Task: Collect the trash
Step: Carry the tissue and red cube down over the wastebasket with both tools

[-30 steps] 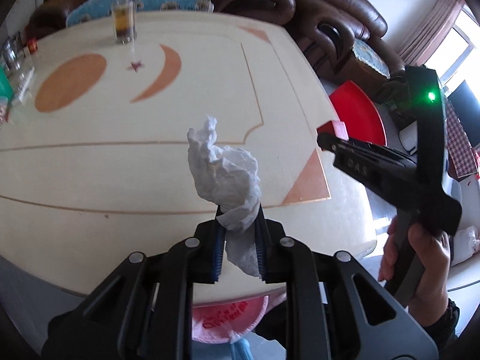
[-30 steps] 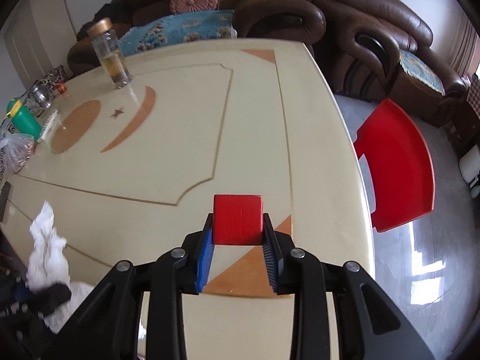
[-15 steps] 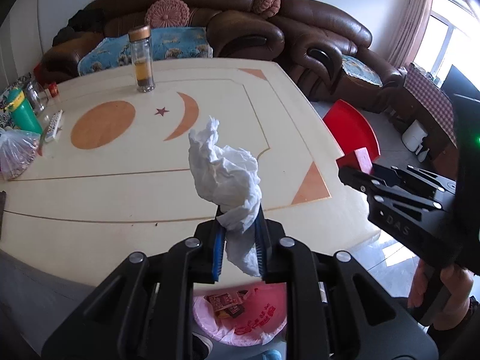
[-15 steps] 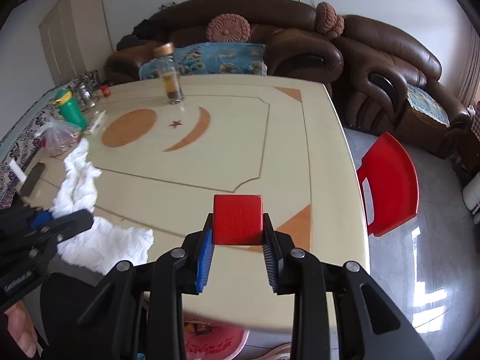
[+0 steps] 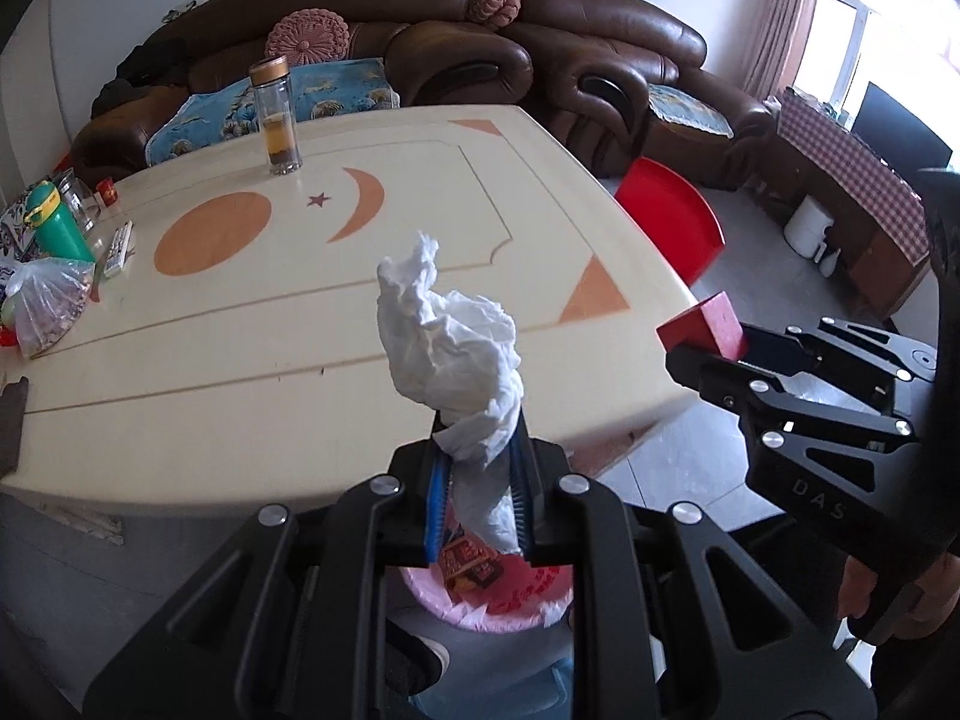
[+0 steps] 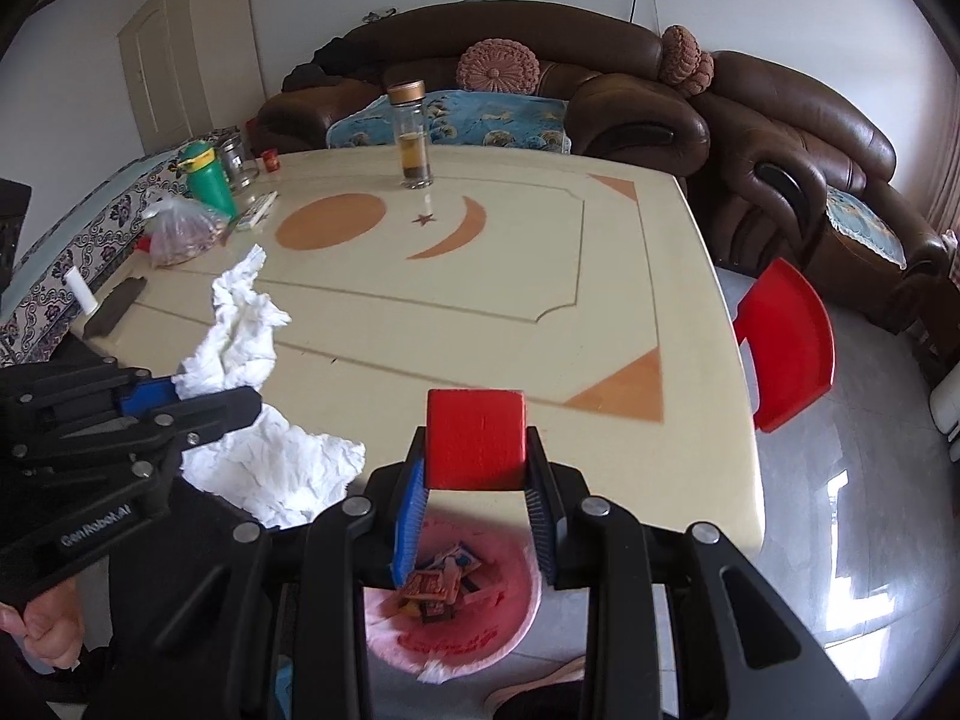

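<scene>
The left gripper (image 5: 477,495) pinches a crumpled tissue (image 5: 450,348) between its jaws. The right gripper (image 6: 477,507) clamps a red block (image 6: 476,440), with a pink bin (image 6: 456,624) below its jaws.

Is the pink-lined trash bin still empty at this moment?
No, the right wrist view shows printed wrappers already lying inside the pink-lined trash bin.

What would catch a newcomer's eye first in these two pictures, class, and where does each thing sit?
First comes the crumpled white tissue, pinched in the jaws of the left gripper off the near edge of the cream table. Next, the red block, clamped in the right gripper. Below both hangs the pink-lined trash bin, already holding wrappers.
</scene>
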The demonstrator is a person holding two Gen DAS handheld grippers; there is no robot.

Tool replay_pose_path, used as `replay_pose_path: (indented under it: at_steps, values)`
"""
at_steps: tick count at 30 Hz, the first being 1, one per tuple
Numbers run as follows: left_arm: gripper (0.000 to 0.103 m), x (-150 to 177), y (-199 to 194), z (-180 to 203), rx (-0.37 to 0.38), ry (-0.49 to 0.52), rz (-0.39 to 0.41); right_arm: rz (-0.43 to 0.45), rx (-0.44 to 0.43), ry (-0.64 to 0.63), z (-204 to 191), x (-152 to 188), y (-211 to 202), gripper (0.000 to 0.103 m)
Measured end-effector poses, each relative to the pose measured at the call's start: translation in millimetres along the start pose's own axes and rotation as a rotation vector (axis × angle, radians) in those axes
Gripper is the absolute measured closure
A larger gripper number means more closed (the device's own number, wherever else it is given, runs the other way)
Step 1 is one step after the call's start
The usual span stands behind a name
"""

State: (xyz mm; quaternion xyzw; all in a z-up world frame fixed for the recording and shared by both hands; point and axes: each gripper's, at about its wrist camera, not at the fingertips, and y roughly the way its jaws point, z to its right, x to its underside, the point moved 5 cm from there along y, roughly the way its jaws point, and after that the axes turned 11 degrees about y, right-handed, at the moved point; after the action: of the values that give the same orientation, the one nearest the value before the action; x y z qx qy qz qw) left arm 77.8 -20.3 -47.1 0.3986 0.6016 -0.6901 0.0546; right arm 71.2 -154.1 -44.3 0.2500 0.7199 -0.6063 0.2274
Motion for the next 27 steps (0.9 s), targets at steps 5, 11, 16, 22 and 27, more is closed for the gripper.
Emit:
replay_pose_path:
  at_steps: [5,11,16,22,27]
  values:
    - [0.084,19,-5,12,0.002,0.03,-0.007,-0.017,-0.008,0.0,-7,25,-9,0.073]
    - [0.084,48,5,27,0.013,0.055,-0.046,-0.048,0.003,0.007,-9,54,-6,0.073]
    - [0.084,69,24,31,0.024,0.063,-0.089,-0.088,0.011,0.029,-5,78,7,0.073]
    - [0.084,94,55,33,0.041,0.073,-0.156,-0.127,0.022,0.061,2,102,31,0.073]
    - [0.084,107,78,30,0.046,0.062,-0.189,-0.153,0.039,0.079,7,119,52,0.073]
